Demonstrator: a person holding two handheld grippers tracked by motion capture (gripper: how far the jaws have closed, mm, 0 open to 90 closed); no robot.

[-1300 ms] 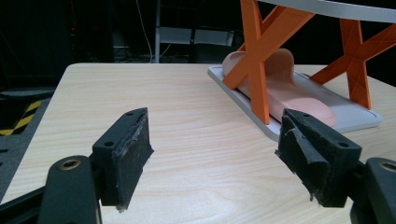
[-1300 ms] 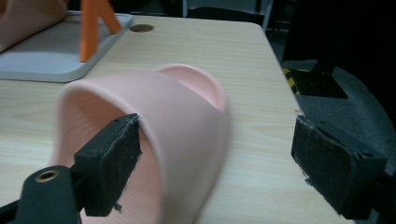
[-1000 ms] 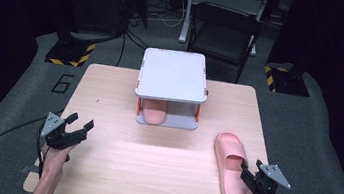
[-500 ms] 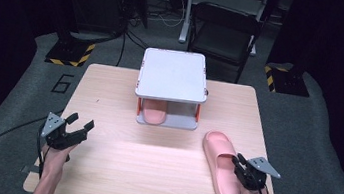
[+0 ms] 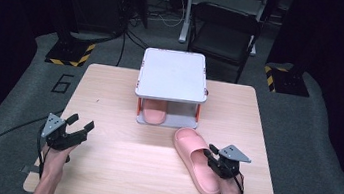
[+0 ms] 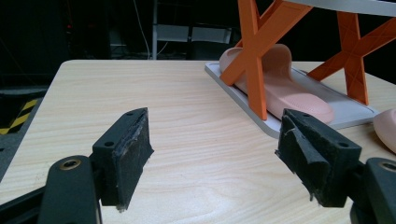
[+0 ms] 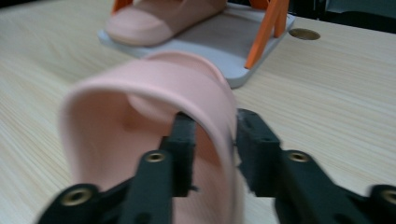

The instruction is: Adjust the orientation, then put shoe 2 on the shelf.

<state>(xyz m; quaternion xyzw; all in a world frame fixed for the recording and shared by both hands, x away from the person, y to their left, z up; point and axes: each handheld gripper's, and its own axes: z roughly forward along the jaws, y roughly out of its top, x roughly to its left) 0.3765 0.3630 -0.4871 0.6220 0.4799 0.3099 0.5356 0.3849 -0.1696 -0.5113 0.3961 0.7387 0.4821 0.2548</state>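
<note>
Right gripper [image 5: 215, 161] fingers are clamped on the strap edge of the loose pink slipper [image 5: 193, 156], one inside the strap, one outside. Since a second ago the slipper has swung and slid leftward across the counter [image 5: 115, 170]; its toe now points at the open slot of the two-tier rack [image 5: 172, 77], just short of it (its mate [image 5: 153, 115] already lies on the lower tray). Likely step: pushing it in beside the mate. Left gripper [image 5: 76, 129] hovers wide open, empty, at the counter's left.
</note>
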